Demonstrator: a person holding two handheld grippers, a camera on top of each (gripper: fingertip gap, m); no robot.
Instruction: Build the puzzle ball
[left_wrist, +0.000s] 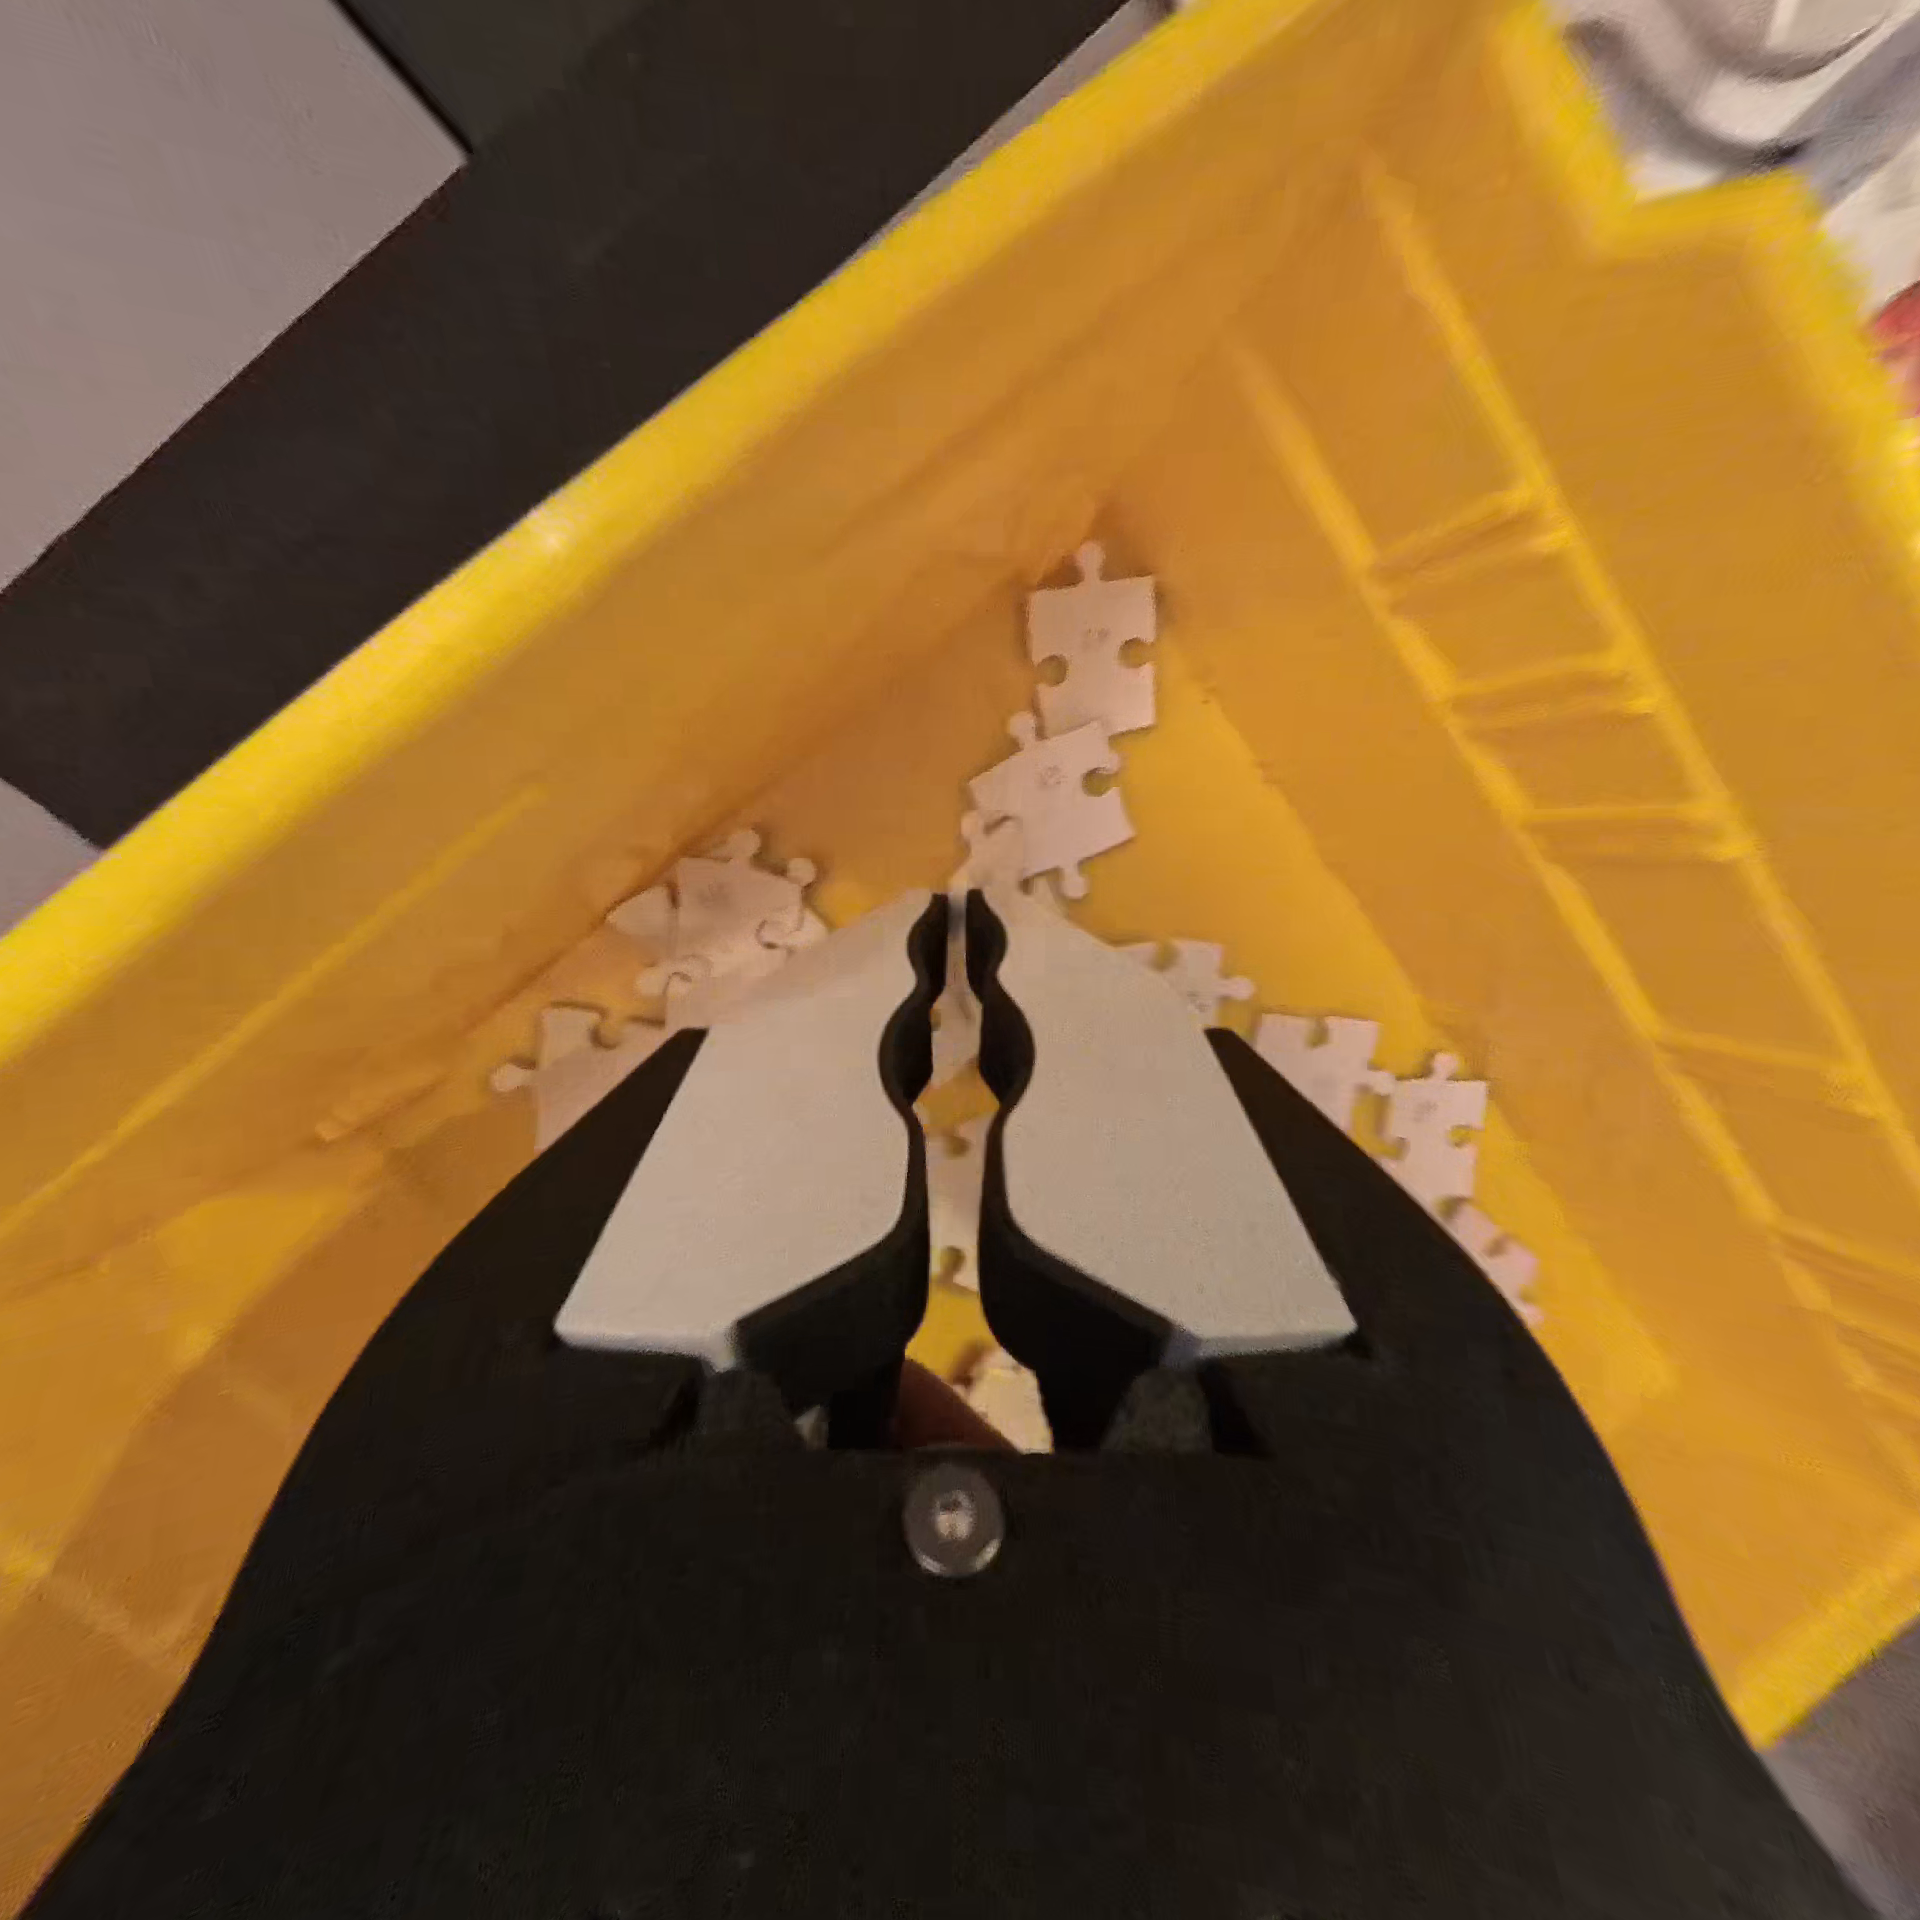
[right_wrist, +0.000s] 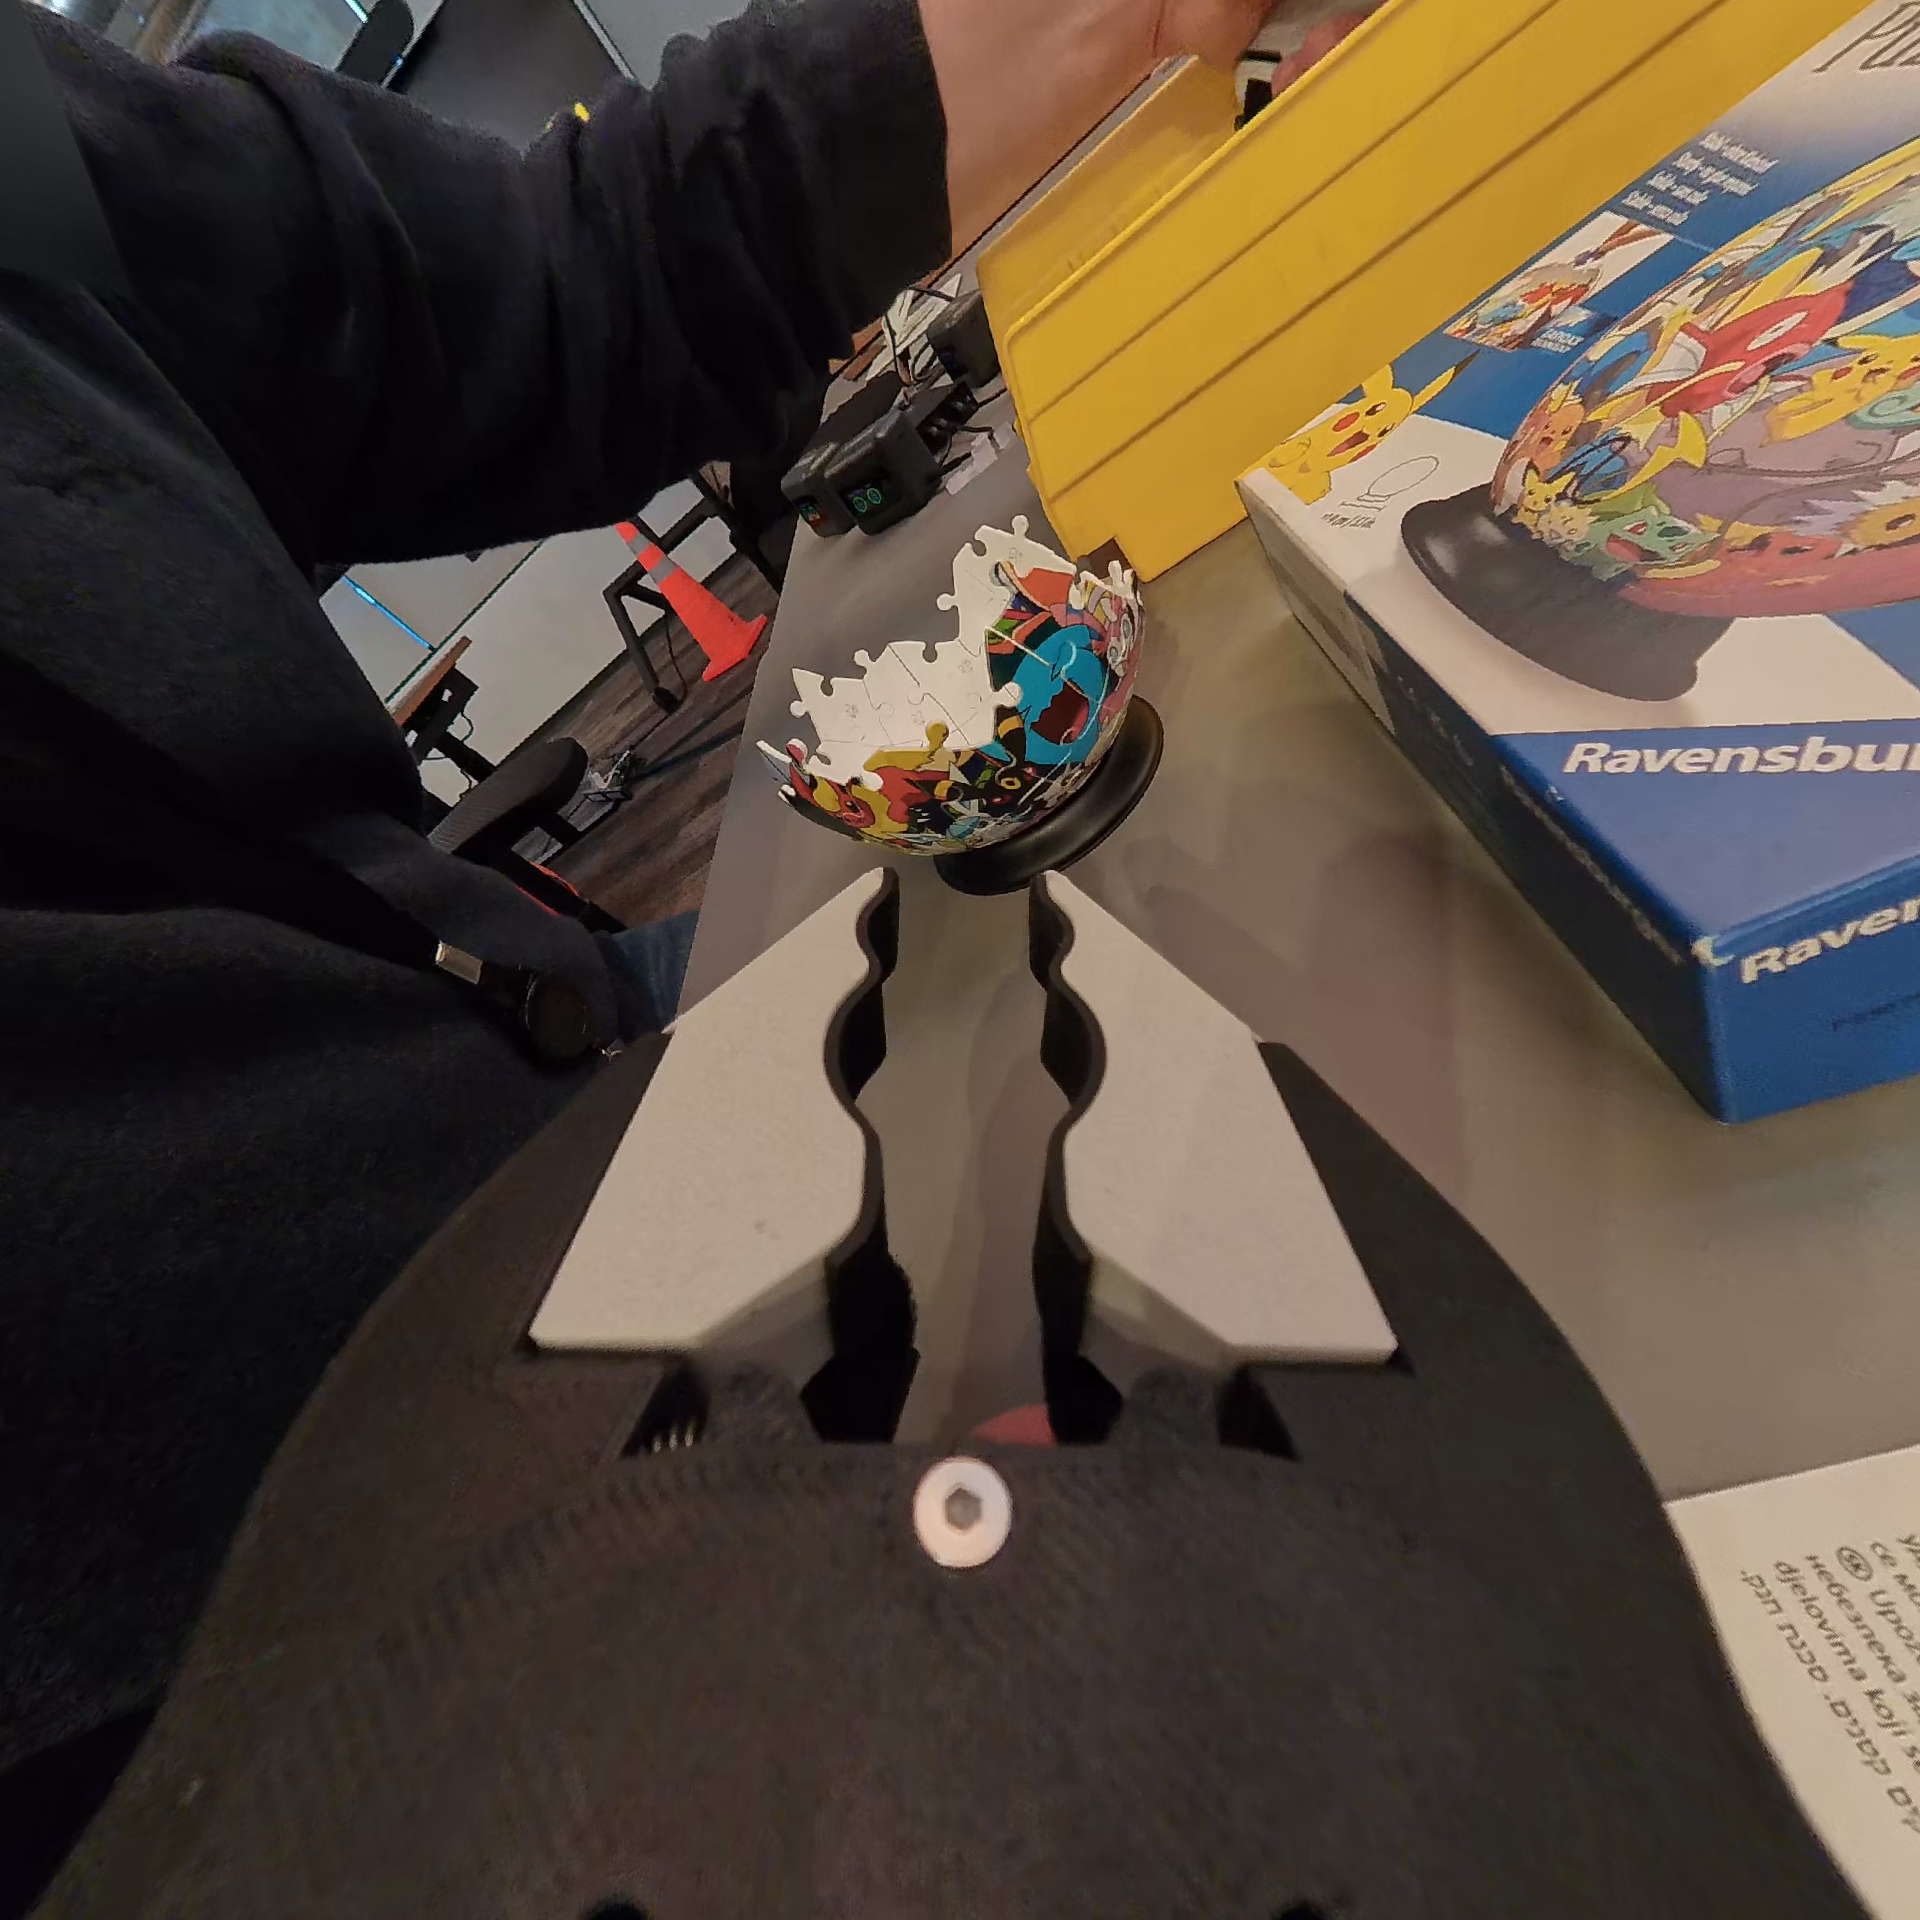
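In the left wrist view my left gripper (left_wrist: 956, 906) reaches into a yellow bin (left_wrist: 727, 540). Its jaws are nearly closed, and a thin white sliver of a puzzle piece (left_wrist: 987, 868) shows between the tips. Several white, face-down puzzle pieces (left_wrist: 1096, 655) lie on the bin floor around it. In the right wrist view my right gripper (right_wrist: 961, 894) is open and empty, just above the grey table (right_wrist: 1403, 1091). It points at the half-built colourful puzzle ball (right_wrist: 966, 727), an open bowl on a black stand (right_wrist: 1101, 810).
The yellow bin (right_wrist: 1195, 343) stands behind the ball, held by a person's hand (right_wrist: 1039, 83) in a dark sleeve (right_wrist: 364, 416). A blue puzzle box (right_wrist: 1662, 779) lies to the right and a printed leaflet (right_wrist: 1818, 1662) at the near right. The table edge runs along the left.
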